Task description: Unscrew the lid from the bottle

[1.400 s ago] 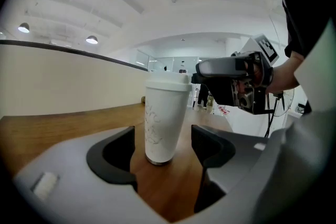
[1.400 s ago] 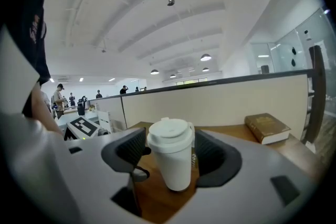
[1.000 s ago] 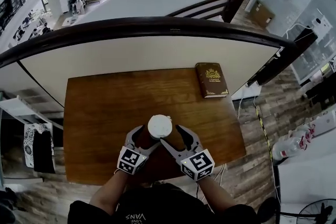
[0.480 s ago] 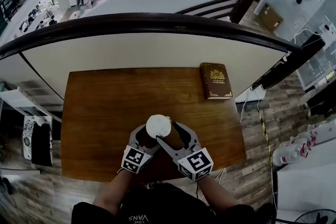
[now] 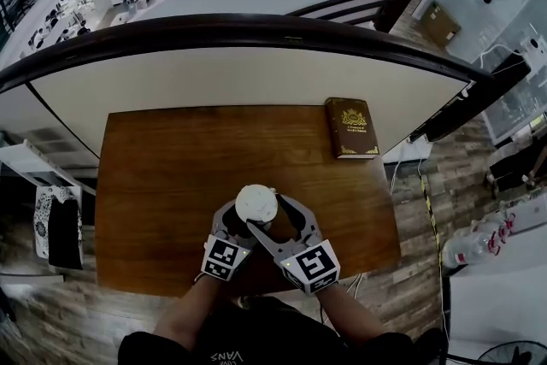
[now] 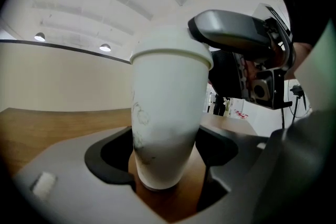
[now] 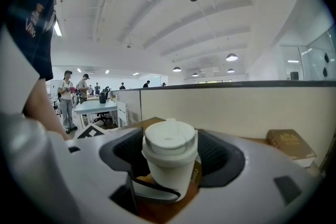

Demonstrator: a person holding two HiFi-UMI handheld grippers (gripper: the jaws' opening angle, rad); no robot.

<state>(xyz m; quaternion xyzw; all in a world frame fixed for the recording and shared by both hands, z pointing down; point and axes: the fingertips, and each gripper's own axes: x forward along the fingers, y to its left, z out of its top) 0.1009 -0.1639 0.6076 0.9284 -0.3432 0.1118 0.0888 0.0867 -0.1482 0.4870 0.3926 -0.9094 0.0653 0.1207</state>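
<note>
**Clerk:** First entry, the largest?

**Checker:** Partition (image 5: 256, 77). A cream panel under a dark curved rail, running along the 12 o'clock edge of the bench.

**Clerk:** Second?

**Checker:** Bench (image 5: 154, 184). Brown wood top, bare over its whole 9 o'clock half.

**Clerk:** The claws?

**Checker:** Two, one in each of the person's hands, both at the 6 o'clock edge of the bench.
- **Left claw** (image 6: 165, 152): comes in from 7 o'clock of the bottle. It is closed on the lower body of the bottle, with a pad against each side.
- **Right claw** (image 7: 170, 157): comes in from 5 o'clock and sits higher up. Its jaws have just been opening and now stand wide, with the lid between them. The pads are not pressing on the lid.

**Clerk:** Next in size?

**Checker:** Book (image 5: 349, 127). Dark brown with a gilt emblem on the cover, lying flat and face up. It is at 2 o'clock of the bottle and well apart from it, near the bench's far right corner.

**Clerk:** The task piece?

**Checker:** Bottle (image 6: 165, 113). White and upright, standing on the bench near its 6 o'clock edge, about midway along.

**Clerk:** Smallest?

**Checker:** Lid (image 7: 170, 143). White and round, seated on top of the bottle.
</note>
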